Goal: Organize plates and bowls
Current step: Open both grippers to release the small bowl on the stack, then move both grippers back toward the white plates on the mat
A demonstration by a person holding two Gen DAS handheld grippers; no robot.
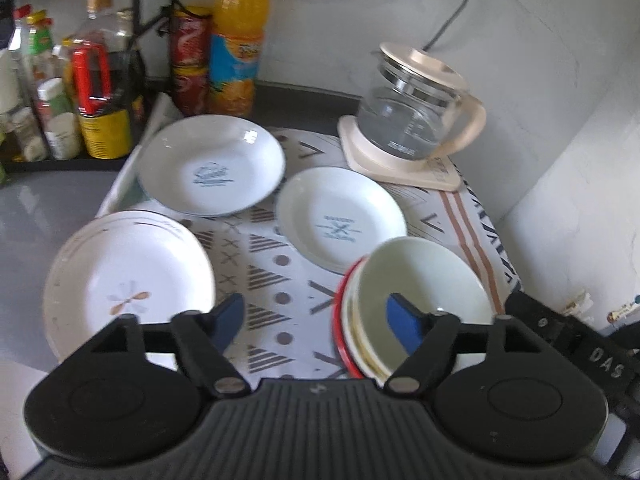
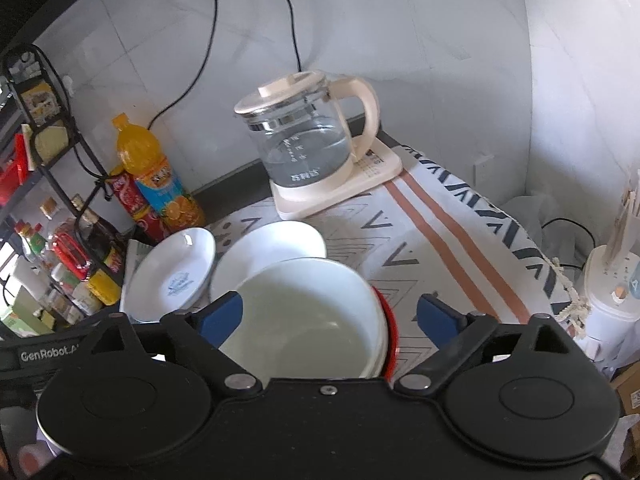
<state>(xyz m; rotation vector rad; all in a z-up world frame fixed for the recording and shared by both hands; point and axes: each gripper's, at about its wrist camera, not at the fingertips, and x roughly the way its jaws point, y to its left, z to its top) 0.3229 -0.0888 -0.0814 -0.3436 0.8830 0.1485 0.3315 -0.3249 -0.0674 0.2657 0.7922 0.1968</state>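
The right gripper (image 2: 329, 316), jaws spread and empty, hovers directly over the stacked bowls (image 2: 304, 320). The left gripper (image 1: 316, 320), likewise open, sits just left of that stack.

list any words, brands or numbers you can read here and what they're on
"GenRobot.AI" (cut off at the edge): black left gripper body, seen from the right wrist.
"DAS": black right gripper body, seen from the left wrist.
Blue prints on the two white plates: blurred.
Orange drink bottle label, glass kettle markings, condiment bottle labels: unreadable.
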